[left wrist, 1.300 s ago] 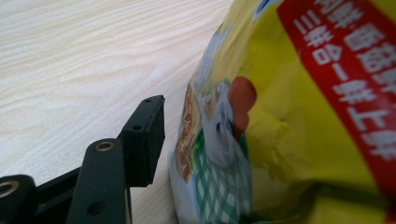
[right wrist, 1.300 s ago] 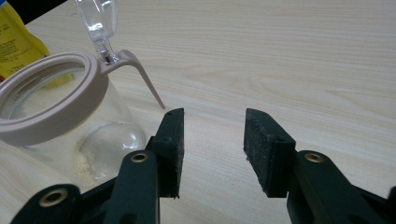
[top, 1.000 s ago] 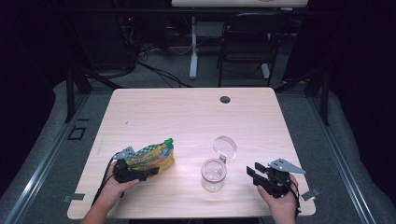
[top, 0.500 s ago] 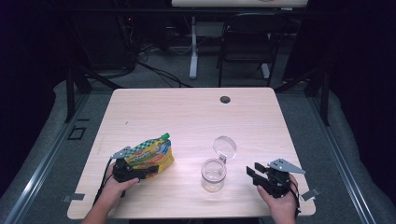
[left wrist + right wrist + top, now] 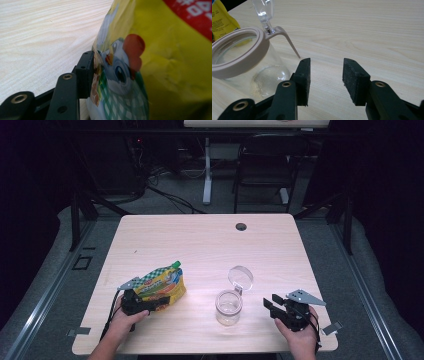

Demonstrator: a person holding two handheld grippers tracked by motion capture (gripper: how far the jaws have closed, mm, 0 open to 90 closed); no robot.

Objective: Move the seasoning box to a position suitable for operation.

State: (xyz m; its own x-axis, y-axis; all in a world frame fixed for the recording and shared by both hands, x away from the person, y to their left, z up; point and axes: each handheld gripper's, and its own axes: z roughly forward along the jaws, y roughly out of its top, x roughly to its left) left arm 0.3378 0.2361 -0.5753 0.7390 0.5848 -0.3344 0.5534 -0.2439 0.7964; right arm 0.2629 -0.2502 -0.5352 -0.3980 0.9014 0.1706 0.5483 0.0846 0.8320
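A yellow snack pouch (image 5: 161, 284) with a green cap and a cartoon chicken print (image 5: 160, 50) is at the table's front left, raised cap end up. My left gripper (image 5: 159, 302) is shut on its lower edge; one black finger (image 5: 86, 75) presses the pouch's side and the other is hidden behind it. A clear glass jar (image 5: 229, 307) with a beige rim (image 5: 239, 62) stands at front centre, its round lid (image 5: 241, 275) flipped open behind it. My right gripper (image 5: 268, 304) rests open just right of the jar, nothing between its fingers (image 5: 325, 77).
The light wooden table (image 5: 200, 240) has a dark cable hole (image 5: 241, 226) near its far edge. Beyond the table stand a black chair (image 5: 265, 165) and a white desk leg (image 5: 207, 170). Metal rails run along the floor on both sides.
The pouch's capped end has risen a little and tipped more upright in my left gripper. The right gripper and the jar have stayed put.
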